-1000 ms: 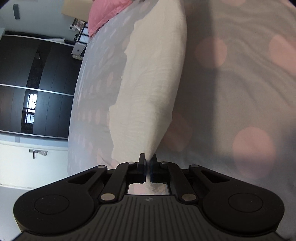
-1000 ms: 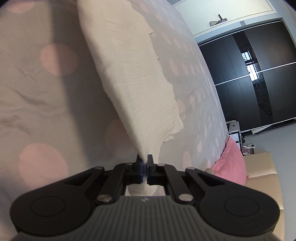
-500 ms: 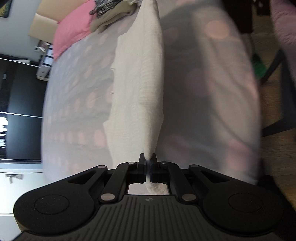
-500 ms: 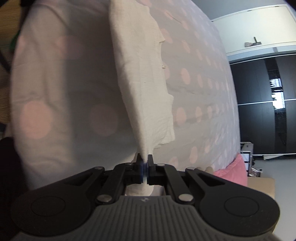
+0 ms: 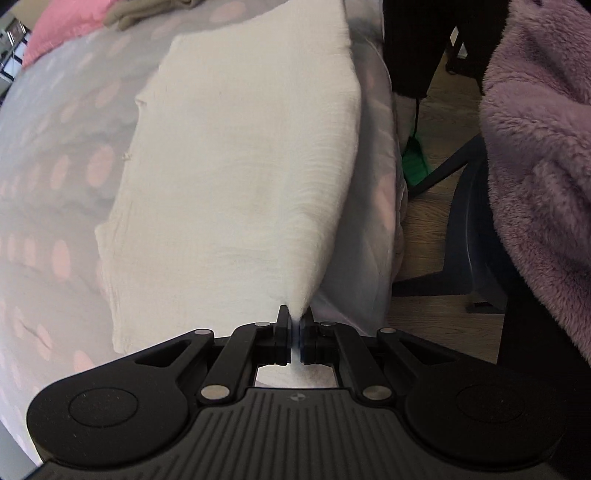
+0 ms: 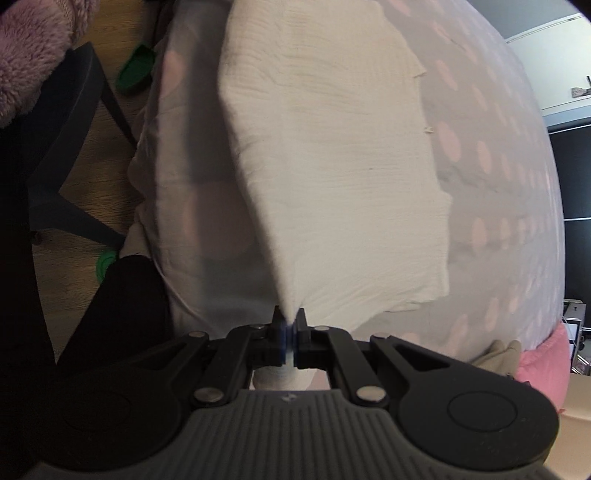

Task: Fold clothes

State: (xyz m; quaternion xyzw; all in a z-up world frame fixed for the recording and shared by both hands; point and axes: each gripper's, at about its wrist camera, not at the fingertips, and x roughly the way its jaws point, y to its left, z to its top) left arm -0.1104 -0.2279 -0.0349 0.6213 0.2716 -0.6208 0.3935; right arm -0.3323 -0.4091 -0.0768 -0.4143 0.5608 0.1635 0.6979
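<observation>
The cream garment (image 5: 240, 177) is soft, light and limp, and is best gripped at its corners. The cloth is finely crinkled and folded once. It is spread over the near edge of the dotted bed (image 5: 55, 192). The left gripper (image 5: 294, 325) and right gripper (image 6: 290, 323) are each clamped on a corner.

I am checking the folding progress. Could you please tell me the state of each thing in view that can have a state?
left gripper: shut, pinching a corner of the white cloth.
right gripper: shut, pinching another corner of it.
white cloth: lifted at both held corners, the rest lying on the bed.
dotted bedsheet: spread, slightly wrinkled.
pink pillow: lying at the bed's far end.
</observation>
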